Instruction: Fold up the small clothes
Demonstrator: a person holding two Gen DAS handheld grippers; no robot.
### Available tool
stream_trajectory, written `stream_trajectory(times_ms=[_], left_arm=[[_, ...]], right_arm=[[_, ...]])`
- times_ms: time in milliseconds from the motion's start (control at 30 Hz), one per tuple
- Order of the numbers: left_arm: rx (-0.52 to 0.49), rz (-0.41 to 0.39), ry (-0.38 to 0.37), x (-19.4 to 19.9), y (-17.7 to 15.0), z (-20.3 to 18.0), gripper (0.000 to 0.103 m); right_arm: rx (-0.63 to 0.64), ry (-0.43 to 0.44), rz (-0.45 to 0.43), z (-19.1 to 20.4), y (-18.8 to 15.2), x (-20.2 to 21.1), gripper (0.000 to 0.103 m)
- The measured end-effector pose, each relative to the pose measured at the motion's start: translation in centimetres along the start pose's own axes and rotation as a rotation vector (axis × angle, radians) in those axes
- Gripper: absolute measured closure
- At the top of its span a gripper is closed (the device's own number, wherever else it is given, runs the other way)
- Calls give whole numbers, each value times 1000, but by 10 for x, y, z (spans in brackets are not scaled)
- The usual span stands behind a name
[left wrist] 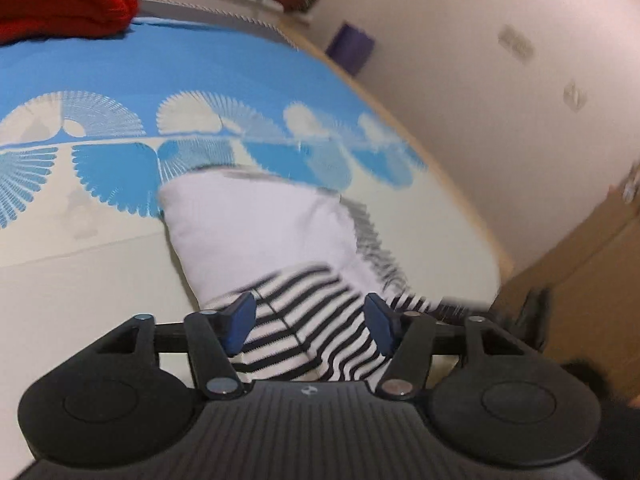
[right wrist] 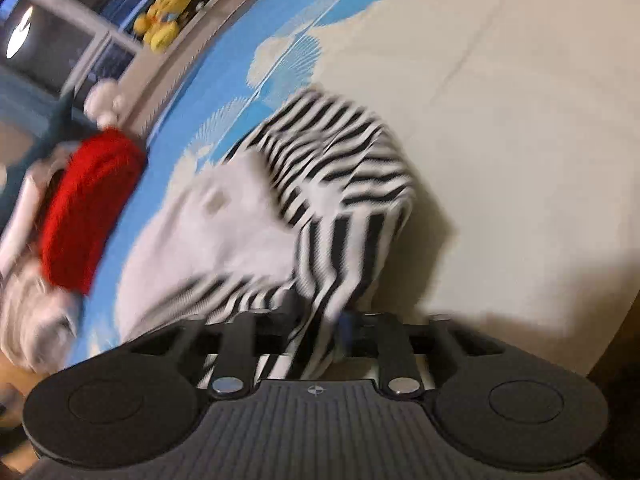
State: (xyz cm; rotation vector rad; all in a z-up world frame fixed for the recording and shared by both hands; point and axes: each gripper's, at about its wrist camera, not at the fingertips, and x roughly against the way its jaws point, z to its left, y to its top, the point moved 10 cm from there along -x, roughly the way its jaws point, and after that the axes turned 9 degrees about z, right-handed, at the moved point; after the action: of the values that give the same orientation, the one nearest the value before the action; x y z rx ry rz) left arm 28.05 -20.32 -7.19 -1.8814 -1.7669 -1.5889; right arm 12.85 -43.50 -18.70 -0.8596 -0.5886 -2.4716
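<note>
The small garment (left wrist: 260, 232), white with black-and-white striped parts, lies on the bed cover (left wrist: 100, 288), which is blue with pale fan shapes at the far side and cream at the near side. In the left wrist view the left claw (left wrist: 310, 322) stands open over the striped near end of the garment; its two blue fingertips (left wrist: 240, 320) are apart, the striped cloth lies between them, and they do not seem to press on it. In the right wrist view the picture is blurred. The right claw (right wrist: 316, 332) is low over the striped edge of the same garment (right wrist: 224, 224), and a fold of striped cloth hangs down between its fingers; one cannot tell whether the jaws grip this cloth or stand loose around it. A red knitted piece (right wrist: 88, 212) lies on the blue part of the cover, near the garment but apart from it. A yellow soft toy (right wrist: 164, 20) sits on a ledge behind the bed.
</note>
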Motion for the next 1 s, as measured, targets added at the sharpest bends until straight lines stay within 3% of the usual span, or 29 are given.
stream_trajectory(times_ms=[33,100,133,200,267,300,367,433,500,567,633,700,833,933,1000], left_arm=[[-30,14,20,-11,-3,-4,51],[-86,40,42,-26,-19,-12,60],[-107,58,49,-30,-26,-12,64],[-153,113,65,-44,-38,-11,67],[-249,222,141,-66,-60,-9,67],[-289,283,177,-79,-71,-4,67],[-358,384,236,-100,-93,1,68],[-408,388,244,-104,-97,-4,68],[-387,402,240,-103,-96,0,67],[-369,438,232,-99,-99,6,66],[-352,456,217,-93,-101,9,66],[-351,443,205,-86,-97,9,66],[-316,408,196,-72,-91,7,66],[-315,377,188,-65,-87,6,66],[-309,360,179,-57,-85,5,66]], right_arm=[[-22,-4,-5,-3,6,-1,67],[-26,2,10,-8,10,-2,95],[4,13,-1,-4,12,2,99],[114,56,-99,24,17,19,99],[175,166,-182,47,25,43,99],[170,137,-172,44,28,42,99],[107,-40,-52,8,29,17,92],[8,-199,44,-31,24,3,88],[-45,-268,-19,-46,36,18,87],[-36,-351,-152,-43,63,45,85],[-7,-325,-222,-26,89,59,85],[72,-208,-169,8,109,49,82],[322,-25,81,79,117,3,32],[443,-10,162,103,109,-27,30],[437,-21,202,98,109,-59,30]])
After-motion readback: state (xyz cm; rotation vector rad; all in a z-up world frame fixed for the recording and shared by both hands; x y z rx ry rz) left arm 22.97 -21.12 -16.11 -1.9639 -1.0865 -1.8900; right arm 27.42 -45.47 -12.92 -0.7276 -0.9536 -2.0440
